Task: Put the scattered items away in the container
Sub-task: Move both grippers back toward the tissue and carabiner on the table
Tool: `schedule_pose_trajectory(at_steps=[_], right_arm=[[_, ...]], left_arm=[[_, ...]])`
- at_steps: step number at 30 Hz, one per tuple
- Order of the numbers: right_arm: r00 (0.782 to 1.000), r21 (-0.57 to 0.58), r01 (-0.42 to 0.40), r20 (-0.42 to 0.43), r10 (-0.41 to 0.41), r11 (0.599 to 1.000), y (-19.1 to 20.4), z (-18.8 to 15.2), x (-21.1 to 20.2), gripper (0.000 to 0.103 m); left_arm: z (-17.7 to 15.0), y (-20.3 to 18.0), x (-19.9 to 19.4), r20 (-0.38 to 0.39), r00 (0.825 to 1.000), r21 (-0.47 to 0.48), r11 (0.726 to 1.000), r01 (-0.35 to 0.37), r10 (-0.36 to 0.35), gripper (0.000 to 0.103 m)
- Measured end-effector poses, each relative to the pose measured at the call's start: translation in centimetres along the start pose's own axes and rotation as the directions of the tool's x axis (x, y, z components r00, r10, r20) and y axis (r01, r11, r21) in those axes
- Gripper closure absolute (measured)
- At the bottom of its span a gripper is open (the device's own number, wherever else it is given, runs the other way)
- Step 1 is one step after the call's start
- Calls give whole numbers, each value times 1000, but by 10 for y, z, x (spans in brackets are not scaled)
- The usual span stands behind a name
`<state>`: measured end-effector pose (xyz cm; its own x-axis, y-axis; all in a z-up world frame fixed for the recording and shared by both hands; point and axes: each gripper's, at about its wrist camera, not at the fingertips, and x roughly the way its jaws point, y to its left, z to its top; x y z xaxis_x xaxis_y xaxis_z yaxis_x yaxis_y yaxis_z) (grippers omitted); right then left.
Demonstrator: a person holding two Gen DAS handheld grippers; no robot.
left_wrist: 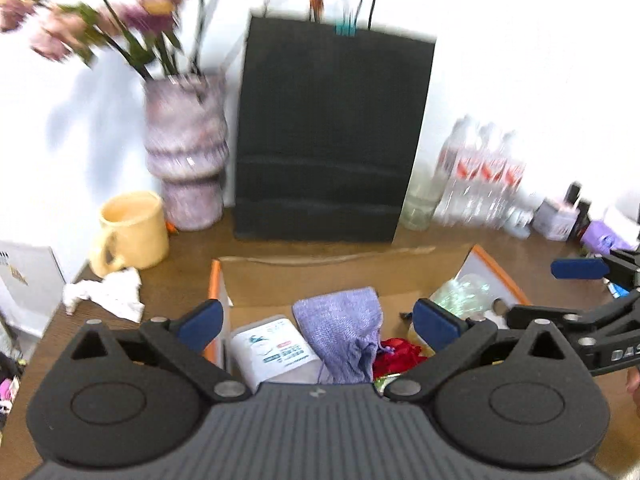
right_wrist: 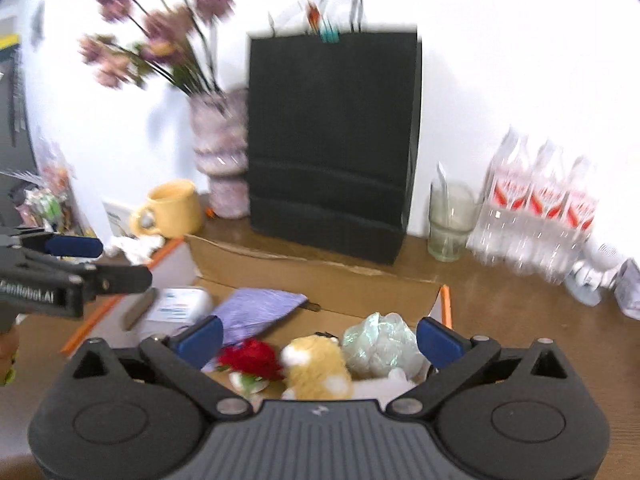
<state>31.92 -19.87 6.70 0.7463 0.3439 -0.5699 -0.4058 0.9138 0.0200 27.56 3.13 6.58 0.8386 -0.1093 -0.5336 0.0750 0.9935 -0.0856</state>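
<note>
Wooden table (left_wrist: 440, 240), box (left_wrist: 340, 276) seemingly below hand-held gripper (left_wrist: 318, 322)

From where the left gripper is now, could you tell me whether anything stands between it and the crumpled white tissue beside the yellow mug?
Nothing visible does. The left gripper, jaws open and empty, hovers over the cardboard box; the crumpled tissue lies on bare table just outside the box's left wall, with the yellow mug behind it.

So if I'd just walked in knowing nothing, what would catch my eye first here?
Probably the tall black paper bag standing against the wall at the back of the table, with the vase of pinkish flowers just left of it. In front sits an open cardboard box already holding a purple cloth, a red item, a yellow plush toy and a crinkly clear bag. Both grippers' blue-tipped jaws are spread wide, empty.
</note>
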Motion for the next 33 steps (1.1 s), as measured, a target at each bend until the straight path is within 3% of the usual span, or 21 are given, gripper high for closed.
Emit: schedule_pose_trajectory(at_steps=[5,10,15,18,24,33], right_arm=[[998,-20,-4,67,5,1000,14,-40,-52,0],[998,31,-1,62,-1,1000,27,-91,-80,0],[998,114,49,39,-54,992,41,-139,-89,0],[1000,184,27,-1,-28,983,43,-161,-88,0],[999,204,33,-46,-24,978,57,-181,-86,0],[999,160,19,-45,-12,987,75,-181,-87,0]], left_arm=[[-40,12,-51,89,996,-25,999,28,-26,0],[-88,22,-80,80,997,-63,998,14,-9,0],[-130,27,-96,43,999,-165,986,13,-6,0],[-147,23,-101,40,999,-178,984,-16,24,0],[-171,2,-103,39,995,-132,987,-89,95,0],[-178,-12,-101,28,996,-85,993,-79,82,0]])
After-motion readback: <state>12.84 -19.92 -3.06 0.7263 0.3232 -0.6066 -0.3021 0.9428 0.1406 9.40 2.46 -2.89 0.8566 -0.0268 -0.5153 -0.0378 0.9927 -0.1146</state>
